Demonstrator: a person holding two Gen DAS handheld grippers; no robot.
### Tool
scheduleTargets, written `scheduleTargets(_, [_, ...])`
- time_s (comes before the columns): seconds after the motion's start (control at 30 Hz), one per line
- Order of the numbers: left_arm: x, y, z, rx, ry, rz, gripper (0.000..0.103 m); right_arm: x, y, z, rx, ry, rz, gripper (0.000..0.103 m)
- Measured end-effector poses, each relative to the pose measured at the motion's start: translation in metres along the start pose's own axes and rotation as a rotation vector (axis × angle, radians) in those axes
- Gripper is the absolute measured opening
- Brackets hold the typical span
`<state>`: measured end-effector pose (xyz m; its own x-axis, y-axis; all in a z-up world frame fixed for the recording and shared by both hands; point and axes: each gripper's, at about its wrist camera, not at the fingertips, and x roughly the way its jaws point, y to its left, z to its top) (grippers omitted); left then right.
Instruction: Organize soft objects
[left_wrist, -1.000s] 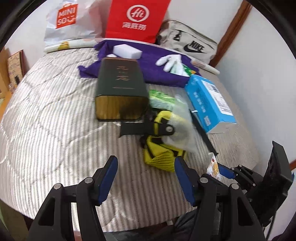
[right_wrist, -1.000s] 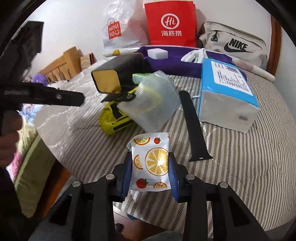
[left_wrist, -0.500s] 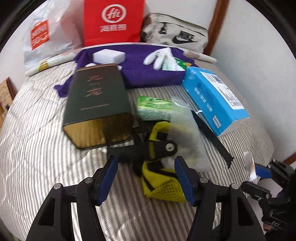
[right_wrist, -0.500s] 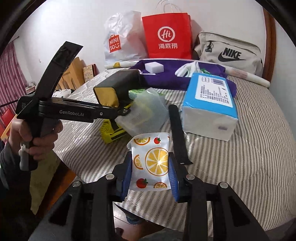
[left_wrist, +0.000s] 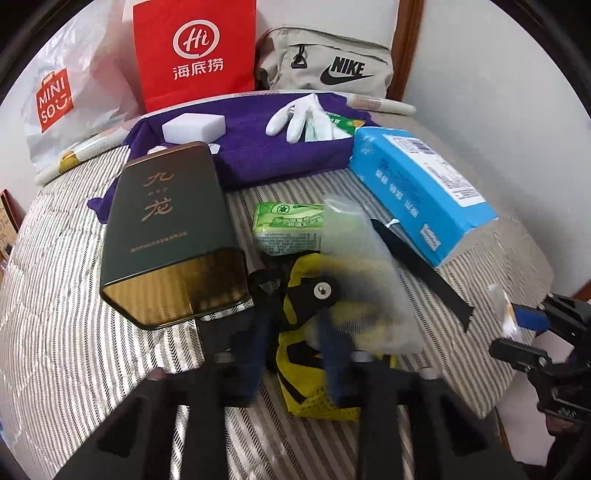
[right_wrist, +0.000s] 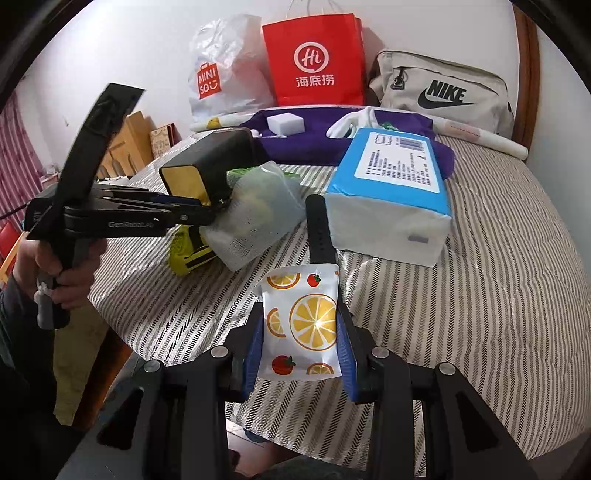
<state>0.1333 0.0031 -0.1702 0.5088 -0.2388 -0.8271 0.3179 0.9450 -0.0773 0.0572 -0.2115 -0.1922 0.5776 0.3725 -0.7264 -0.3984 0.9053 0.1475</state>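
Note:
My right gripper is shut on a white pouch printed with orange slices, held above the bed's front edge; it also shows in the left wrist view. My left gripper is blurred, its fingers still apart, low over the yellow mesh bag and the black strap clip. In the right wrist view the left gripper reaches the clear plastic bag. A purple cloth at the back holds a white sponge and a white glove.
A dark green tin, a green tissue pack, a blue tissue pack and a black strap lie on the striped bed. Red bag, Miniso bag and Nike bag line the wall.
My left gripper has moved forward and down onto the yellow bag and clear bag, and its fingers have narrowed. My right gripper keeps the pouch nearly still.

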Motion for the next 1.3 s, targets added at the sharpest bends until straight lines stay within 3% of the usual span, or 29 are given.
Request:
scheduleTargets(0.27, [0.001,0.009,-0.002,-0.003,-0.015,0.054,0.016,-0.001,0.002,-0.002,-0.011,0.0,-0.014,0.037])
scheduleTargets(0.33, [-0.001,0.006,-0.004,0.033,-0.021,0.079,0.025,-0.002,0.002,-0.001,-0.013,0.001,-0.015,0.037])
scheduleTargets(0.4, [-0.001,0.004,-0.005,0.054,-0.016,0.081,0.053,-0.002,0.002,0.0,-0.009,0.003,-0.009,0.037])
scheduleTargets(0.47, [0.0,0.002,-0.007,0.067,-0.017,0.075,0.058,-0.001,0.001,0.001,-0.008,0.007,-0.003,0.037])
scheduleTargets(0.77, [0.016,-0.002,-0.001,0.091,0.002,0.081,0.059,-0.002,0.001,0.0,-0.003,0.006,-0.007,0.037])
scheduleTargets(0.83, [0.016,0.0,0.0,0.081,0.003,0.056,0.05,-0.002,-0.001,0.0,0.002,0.007,-0.001,0.037])
scheduleTargets(0.9, [0.011,-0.002,-0.001,0.095,0.001,0.049,0.028,-0.002,-0.002,0.0,0.003,0.007,-0.003,0.037])
scheduleTargets(1.0, [0.005,-0.003,-0.003,0.109,0.008,0.034,0.012,-0.003,-0.003,0.001,0.01,0.006,-0.002,0.037])
scheduleTargets(1.17, [0.006,0.003,-0.003,0.082,0.02,0.01,0.011,-0.001,-0.004,0.0,0.02,0.007,0.001,0.037])
scheduleTargets(1.23, [0.005,0.0,-0.003,0.109,0.003,0.035,0.012,-0.001,-0.004,-0.001,0.017,0.009,-0.001,0.037])
scheduleTargets(1.3, [0.007,-0.008,-0.005,0.178,-0.002,0.066,0.03,-0.001,-0.003,-0.001,0.012,0.009,-0.003,0.037])
